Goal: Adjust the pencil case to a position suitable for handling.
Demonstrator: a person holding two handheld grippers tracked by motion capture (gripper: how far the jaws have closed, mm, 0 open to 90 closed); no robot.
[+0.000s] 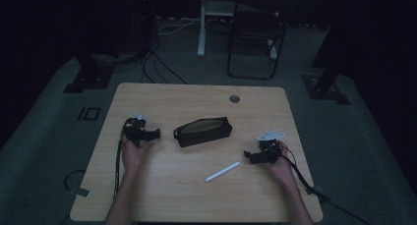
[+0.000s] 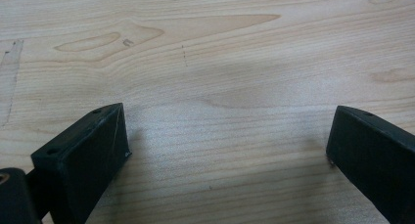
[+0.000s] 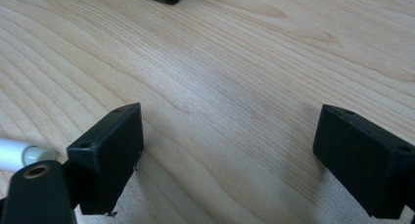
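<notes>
A dark pencil case (image 1: 203, 131) (top open) lies mid-table (image 1: 162, 190), a white pen (image 1: 222, 171) just in front. Left gripper (image 1: 155, 133) and right gripper (image 1: 247, 156) rest beside them on either side, jaws spread wide, empty.

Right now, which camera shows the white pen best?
The high view: the whole white pen lies on the table, near the black pencil case. The right gripper view catches just one end at its left edge.

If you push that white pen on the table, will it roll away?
Probably, a little. The white pen looks round, thin and smooth, lying flat on the bare wooden table, so a sideways nudge could set it rolling. It seems stiff and light, easy to lift.
</notes>
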